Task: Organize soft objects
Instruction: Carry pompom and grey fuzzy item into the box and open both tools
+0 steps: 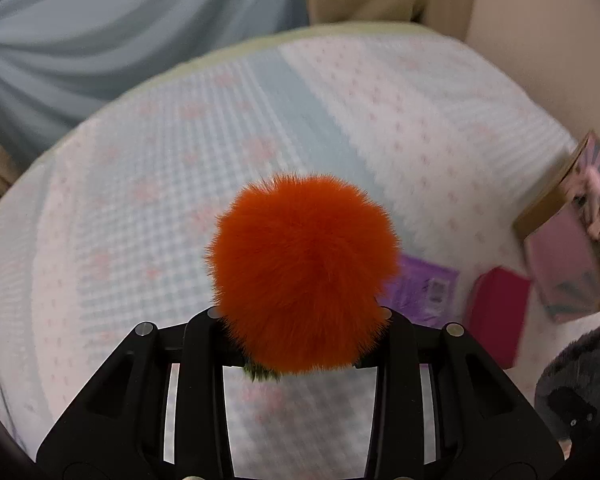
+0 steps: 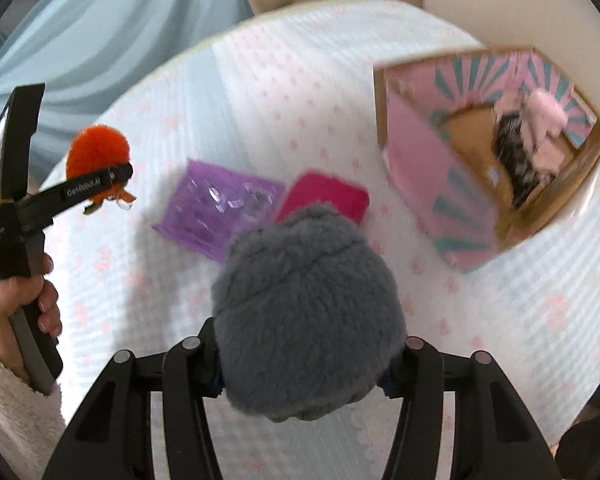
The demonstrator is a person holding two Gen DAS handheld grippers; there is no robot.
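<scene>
My left gripper (image 1: pixel 300 340) is shut on a fluffy orange pom-pom toy (image 1: pixel 304 272) and holds it above the bed; the toy hides the fingertips. The same gripper (image 2: pixel 112 184) and orange toy (image 2: pixel 98 152) show at the left of the right wrist view. My right gripper (image 2: pixel 304 364) is shut on a grey plush toy (image 2: pixel 308 312), which also shows at the lower right of the left wrist view (image 1: pixel 580 368). An open cardboard box (image 2: pixel 416 152) with a pink and teal lining stands at the right and holds a pink plush (image 2: pixel 548 120) and a dark item (image 2: pixel 516 160).
A purple plastic packet (image 2: pixel 216 208) and a magenta soft pad (image 2: pixel 328 196) lie on the bed sheet (image 2: pixel 260 80) between the grippers and the box. The box (image 1: pixel 568 240), packet (image 1: pixel 424 288) and pad (image 1: pixel 496 312) also show in the left wrist view. Blue curtain (image 1: pixel 100 32) behind.
</scene>
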